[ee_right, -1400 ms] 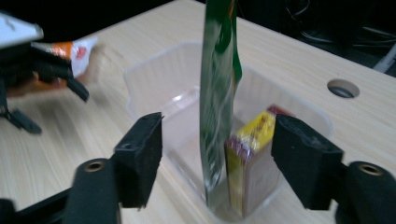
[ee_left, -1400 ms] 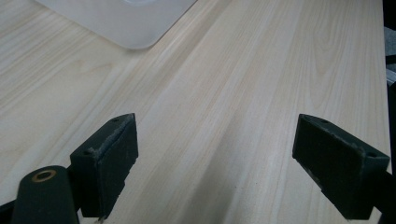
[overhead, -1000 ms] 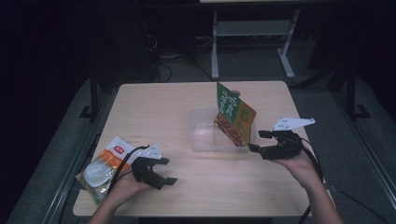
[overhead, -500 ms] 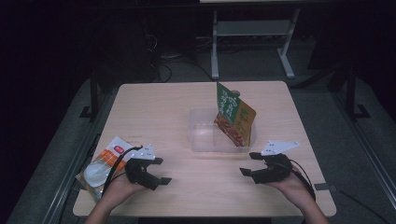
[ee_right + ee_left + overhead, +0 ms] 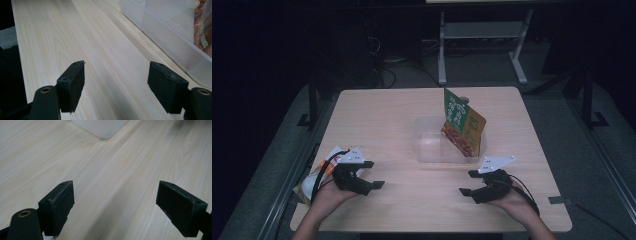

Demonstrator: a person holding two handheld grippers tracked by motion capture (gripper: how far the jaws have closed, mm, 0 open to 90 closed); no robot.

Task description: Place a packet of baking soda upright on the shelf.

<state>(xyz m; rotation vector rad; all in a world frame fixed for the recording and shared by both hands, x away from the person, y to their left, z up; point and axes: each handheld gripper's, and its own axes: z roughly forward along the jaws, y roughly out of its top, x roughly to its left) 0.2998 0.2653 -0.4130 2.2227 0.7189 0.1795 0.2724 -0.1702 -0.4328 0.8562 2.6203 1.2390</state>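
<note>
On the bench (image 5: 387, 110), a clear plastic tub (image 5: 432, 145) holds a green-and-orange food pouch (image 5: 462, 127) standing tilted at its right end. My left tool (image 5: 374, 175) and right tool (image 5: 468, 183) hover near the front edge, jaws wide apart, gripping nothing.

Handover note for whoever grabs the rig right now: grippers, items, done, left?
Left gripper: open, empty, low over the table at its near left.
Right gripper: open, empty, near right, just short of the clear tub.
Green-orange pouch: standing tilted in the tub, leaning on its right end.
Red-white packets: at the near-left table edge, beside the left hand, not picked up.
Done: pouch in tub. Left, probably: packets into the tub.
</note>
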